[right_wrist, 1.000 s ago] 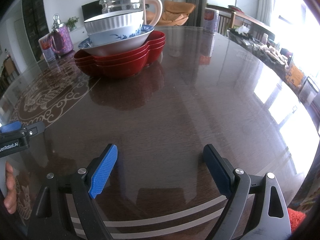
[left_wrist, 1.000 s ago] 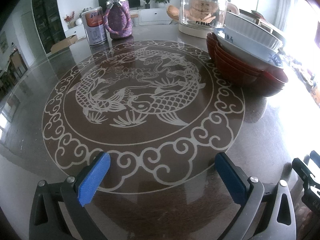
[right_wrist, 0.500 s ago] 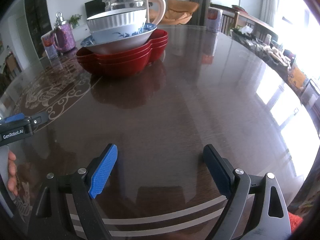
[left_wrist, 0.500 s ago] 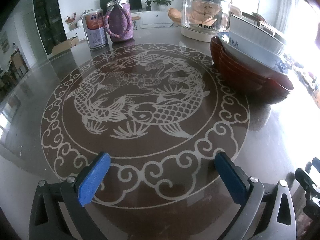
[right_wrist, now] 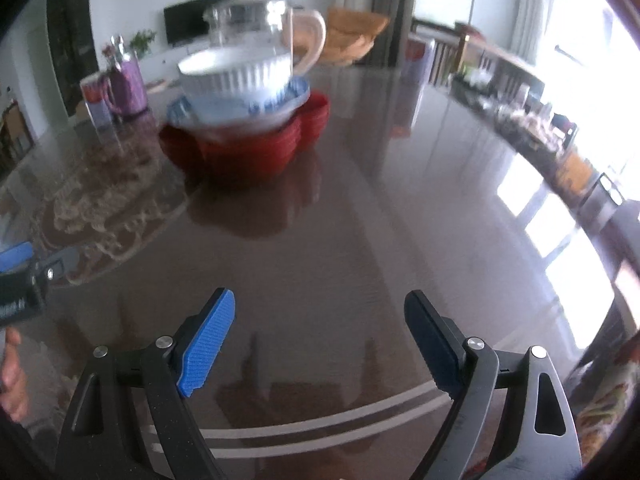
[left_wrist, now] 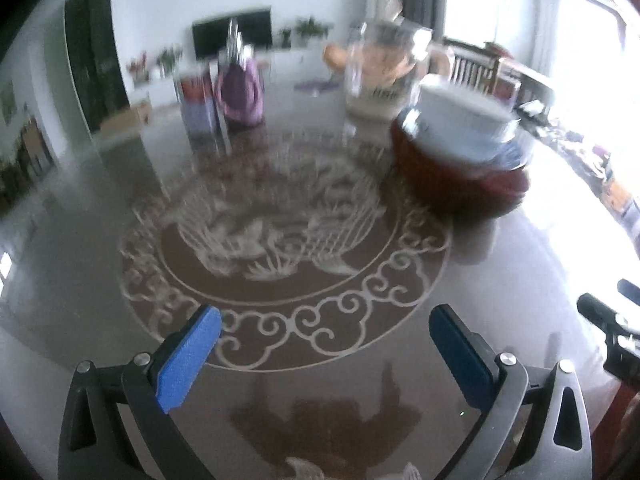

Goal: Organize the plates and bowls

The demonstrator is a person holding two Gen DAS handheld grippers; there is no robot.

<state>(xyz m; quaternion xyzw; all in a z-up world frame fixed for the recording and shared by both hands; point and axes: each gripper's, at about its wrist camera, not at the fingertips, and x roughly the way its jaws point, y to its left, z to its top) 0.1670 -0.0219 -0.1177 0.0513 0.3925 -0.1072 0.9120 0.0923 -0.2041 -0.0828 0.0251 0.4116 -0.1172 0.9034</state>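
Note:
One stack of dishes stands on the dark round table (right_wrist: 380,216): red lobed plates (right_wrist: 256,152) at the bottom, a blue-patterned bowl (right_wrist: 288,98) on them, and a white ribbed bowl (right_wrist: 240,74) on top. In the left wrist view the same stack shows at the upper right, red plates (left_wrist: 452,184) under the white bowl (left_wrist: 460,120). My left gripper (left_wrist: 324,352) is open and empty, well short of the stack. My right gripper (right_wrist: 320,340) is also open and empty, hovering over bare table in front of the stack. Both views are motion-blurred.
A glass kettle (left_wrist: 384,76) stands just behind the stack. A purple flask (left_wrist: 240,92) and a tin can (left_wrist: 198,108) sit at the table's far left. A fish medallion (left_wrist: 280,240) marks the tabletop. Clutter lines the far right edge (right_wrist: 532,128). A hand (right_wrist: 12,372) holds the left gripper's body.
Both grippers have pulled back and up from the table, so the stack looks smaller and further away. Their fingers stay open. The dishes have not moved.

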